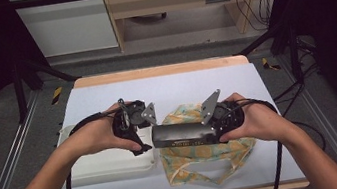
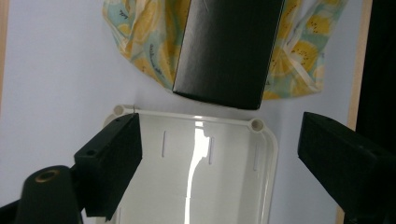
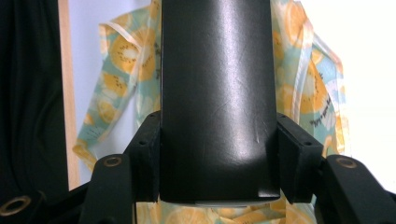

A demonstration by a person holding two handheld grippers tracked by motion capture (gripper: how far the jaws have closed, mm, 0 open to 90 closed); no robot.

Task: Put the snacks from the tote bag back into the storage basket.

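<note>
gripping the black box by one end, the right gripper has its jaws pressed flat on the two long sides, and in the right gripper view you can see the pads squeezing the glossy dark box with no daylight at either edge. the box is off the table, lying roughly level between the two hands, its free end pointing across at the left gripper.

over on that side, the left gripper's jaws stand wide apart with nothing between them. from the left gripper view the near end of the box sits just beyond the jaw tips, apart from both, not yet inside the gap. below those jaws lies the white plastic tray, shiny, with a bright glare stripe down its floor and round bosses at its corners.

under the box is a crumpled cloth bag printed with yellow citrus slices on pale green, its handles trailing toward the near edge of the table. in the high view the white tray lies beside the bag on the left, touching or just short of it, hard to call. both rest on the pale blue tabletop, wooden strip along the far edge. the box hangs above the bag, near the tray's right edge.
</note>
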